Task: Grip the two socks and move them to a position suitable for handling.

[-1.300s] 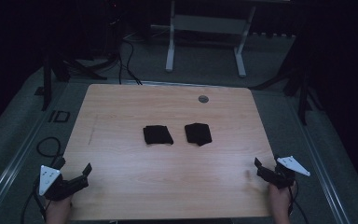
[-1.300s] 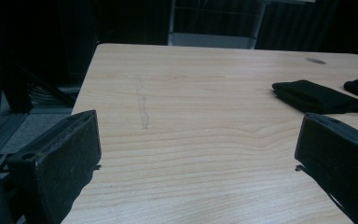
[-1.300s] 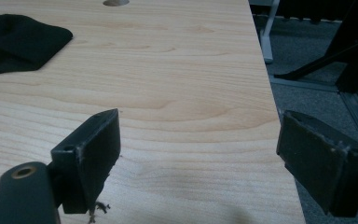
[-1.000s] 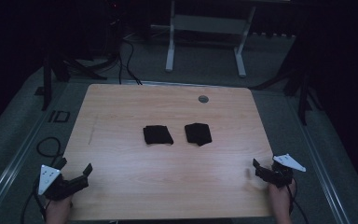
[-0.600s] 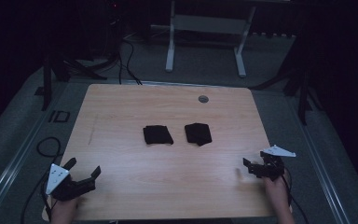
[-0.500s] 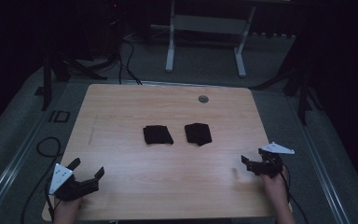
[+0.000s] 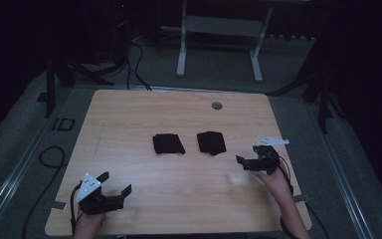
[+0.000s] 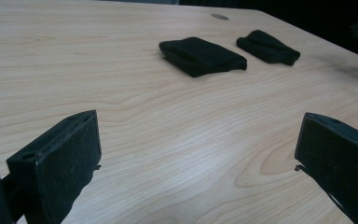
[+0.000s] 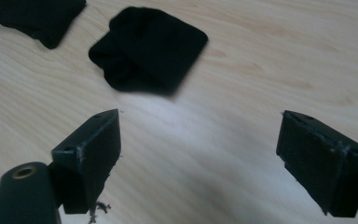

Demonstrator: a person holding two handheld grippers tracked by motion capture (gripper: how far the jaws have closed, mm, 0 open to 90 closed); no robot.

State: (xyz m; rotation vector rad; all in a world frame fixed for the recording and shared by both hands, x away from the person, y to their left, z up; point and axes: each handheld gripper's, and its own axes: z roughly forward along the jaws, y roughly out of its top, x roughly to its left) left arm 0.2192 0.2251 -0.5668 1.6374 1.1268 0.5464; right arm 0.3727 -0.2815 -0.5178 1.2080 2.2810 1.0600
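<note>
Wide wooden worktop (image 7: 129, 124). At centre, two folded black cloths, left cloth (image 7: 168, 144) and right cloth (image 7: 211, 142), side by side, apart. Right claw (image 7: 246, 162) released, near right cloth, seemingly lined up for pickup. Left claw (image 7: 114, 191) released, near-left corner.

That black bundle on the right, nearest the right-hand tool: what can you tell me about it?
The right black bundle looks like soft dark fabric, folded into a rough square with rounded corners and a thicker rolled fold along one edge. It lies flat on the wooden table, apart from the left black bundle beside it. Nothing grips it: the right gripper is close, jaws wide open, not touching.
</note>
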